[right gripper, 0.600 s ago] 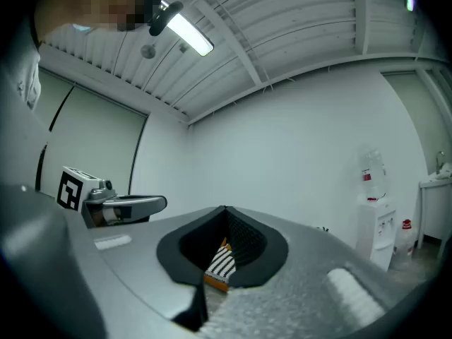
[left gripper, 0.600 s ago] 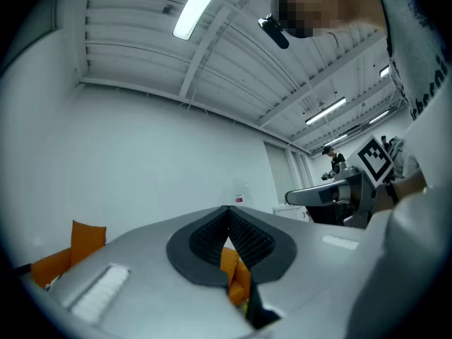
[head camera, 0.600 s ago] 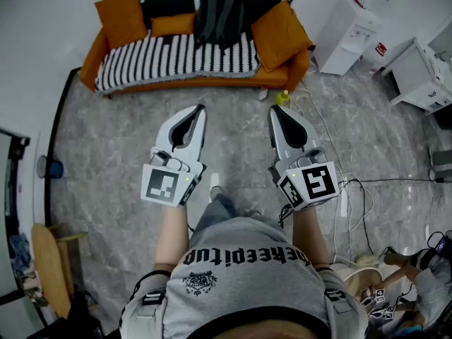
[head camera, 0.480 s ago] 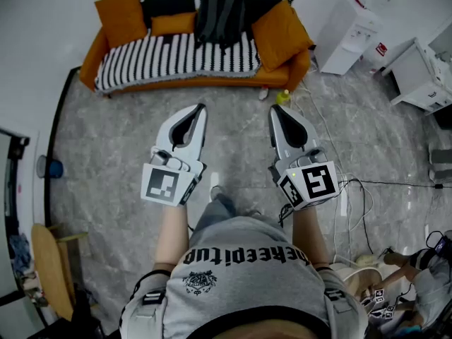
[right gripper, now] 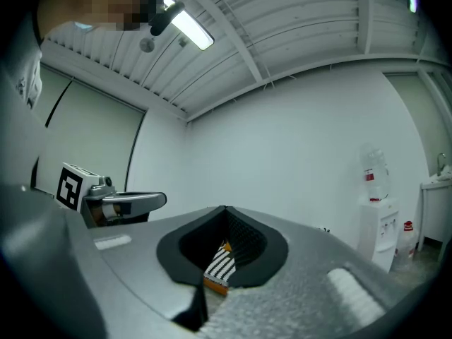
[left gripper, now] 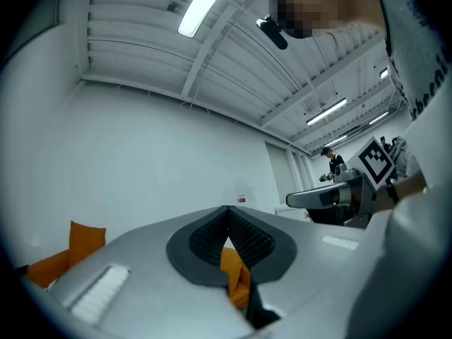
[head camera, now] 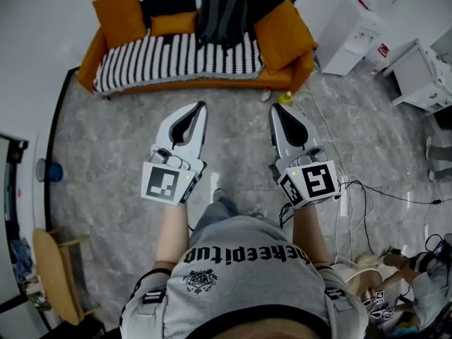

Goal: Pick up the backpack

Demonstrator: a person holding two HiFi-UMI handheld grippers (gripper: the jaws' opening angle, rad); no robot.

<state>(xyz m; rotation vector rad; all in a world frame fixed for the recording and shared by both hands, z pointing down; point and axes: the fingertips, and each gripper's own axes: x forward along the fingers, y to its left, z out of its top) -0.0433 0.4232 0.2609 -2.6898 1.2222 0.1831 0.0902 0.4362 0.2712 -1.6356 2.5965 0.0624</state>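
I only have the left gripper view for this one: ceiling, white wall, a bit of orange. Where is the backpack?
Observer: The head view shows the black backpack resting against the backrest of the orange sofa, about mid-seat.
Operator: Is either gripper near it?
Observer: No. The left gripper and the right gripper are both over the grey floor, short of the sofa.
Operator: Is the right one holding anything?
Observer: No. Its jaws are together with nothing between them.

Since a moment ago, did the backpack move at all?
No. The backpack still sits at the middle of the sofa's backrest, above the striped blanket.
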